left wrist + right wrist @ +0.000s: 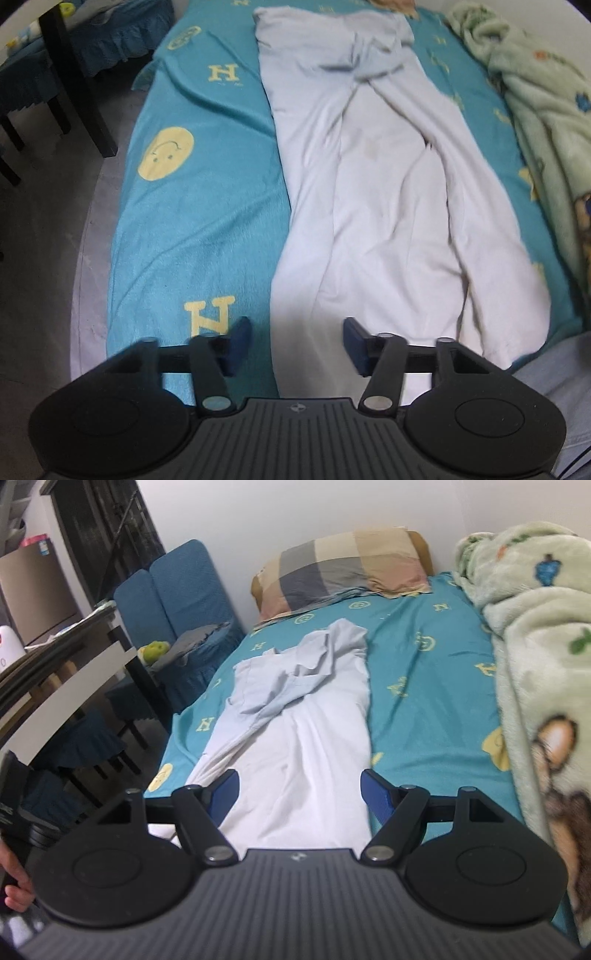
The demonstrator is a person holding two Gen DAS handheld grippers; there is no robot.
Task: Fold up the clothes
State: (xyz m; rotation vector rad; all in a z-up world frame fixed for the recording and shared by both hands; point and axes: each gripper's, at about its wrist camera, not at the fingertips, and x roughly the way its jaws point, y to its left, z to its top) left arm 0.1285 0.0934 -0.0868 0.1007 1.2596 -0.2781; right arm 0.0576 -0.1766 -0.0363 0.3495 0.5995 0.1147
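A pale white garment (388,184) lies lengthwise on the teal bed sheet (207,221), folded into a long strip with a bluish part bunched at its far end. My left gripper (297,343) is open and empty, above the garment's near edge. In the right wrist view the same garment (306,746) runs away from me, with the bunched bluish part (295,675) at its far end. My right gripper (299,794) is open and empty, its blue fingers (376,794) standing either side of the garment's near end, above it.
A green fleece blanket (535,657) is heaped along the bed's right side. A checked pillow (343,568) lies at the head by the wall. Blue-covered chairs (184,602) and a dark table (74,679) stand left of the bed, over grey floor (48,258).
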